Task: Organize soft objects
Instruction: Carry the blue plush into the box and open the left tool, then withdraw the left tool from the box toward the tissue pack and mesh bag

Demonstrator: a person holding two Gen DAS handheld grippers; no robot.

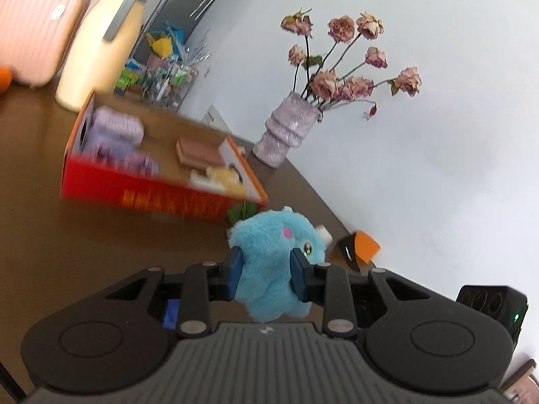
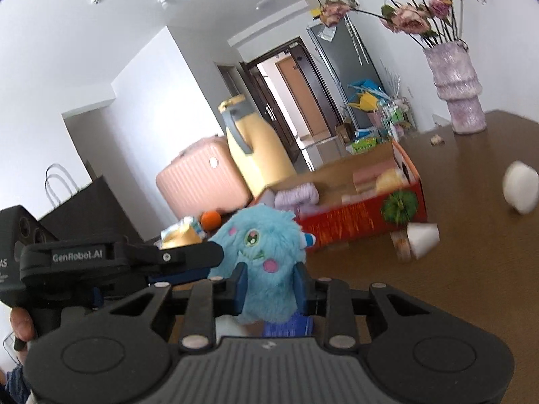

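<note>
A fluffy blue monster plush point(image 1: 269, 256) hangs above the brown table point(image 1: 84, 242), and both grippers grip it. My left gripper point(image 1: 266, 271) is shut on its body, blue pads pressed into the fur. In the right wrist view my right gripper point(image 2: 271, 288) is shut on the lower body of the same plush point(image 2: 259, 245). The left gripper's finger point(image 2: 202, 254) reaches the toy from the left. Behind it stands an open red-orange box point(image 1: 161, 188) point(image 2: 353, 224) holding purple plush pieces point(image 1: 114, 131), a pink block point(image 1: 198, 155) and a yellow soft item point(image 1: 225, 176).
A lilac vase point(image 1: 286, 131) point(image 2: 458, 94) of dried roses stands by the white wall. A cream jug point(image 1: 101, 50) and a pink suitcase point(image 1: 37, 23) lie beyond the box. White foam pieces point(image 2: 520, 188) point(image 2: 422, 239) sit on the table right of it. A hand point(image 2: 20, 326) holds the left gripper.
</note>
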